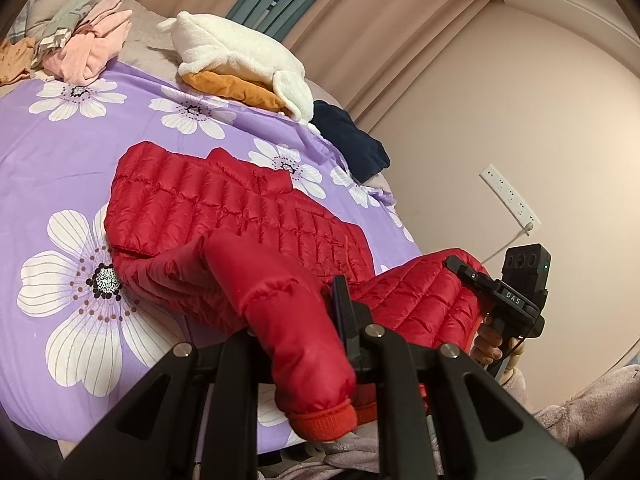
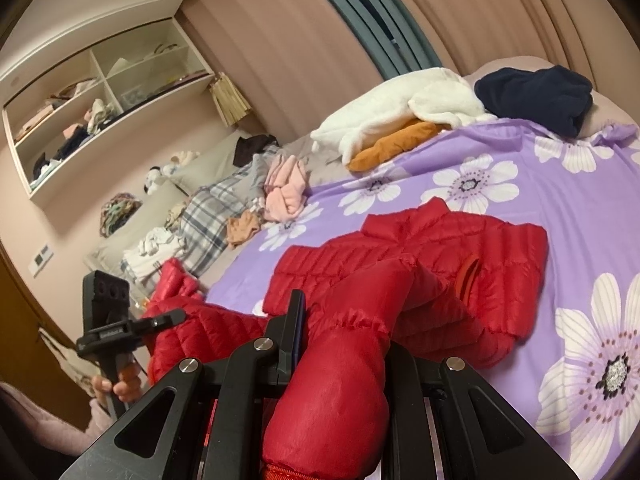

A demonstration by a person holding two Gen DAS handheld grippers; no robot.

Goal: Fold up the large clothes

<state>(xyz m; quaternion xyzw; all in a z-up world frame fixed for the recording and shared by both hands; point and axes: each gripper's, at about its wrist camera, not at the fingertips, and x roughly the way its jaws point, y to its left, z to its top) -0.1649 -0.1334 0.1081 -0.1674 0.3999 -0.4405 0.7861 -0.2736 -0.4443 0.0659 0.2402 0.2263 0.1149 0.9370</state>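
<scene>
A red quilted puffer jacket [image 1: 224, 204] lies partly spread on the purple flowered bedsheet [image 1: 60, 152], its near part lifted off the bed. My left gripper [image 1: 304, 320] is shut on a red sleeve whose ribbed cuff [image 1: 324, 420] hangs toward the camera. To its right, a hand holds my right gripper [image 1: 458, 266], shut on another lifted part of the jacket. In the right wrist view my right gripper [image 2: 344, 332] is shut on a sleeve of the jacket [image 2: 420, 240]. The left gripper [image 2: 176, 316] pinches the jacket at the left.
A white fleece [image 1: 240, 56] over an orange garment [image 1: 232, 86], a navy garment [image 1: 352, 144] and a pink pile [image 1: 92, 52] lie at the bed's far side. Plaid bedding [image 2: 208, 216], wall shelves [image 2: 100, 92] and curtains stand beyond. A wall power strip [image 1: 510, 196] hangs at right.
</scene>
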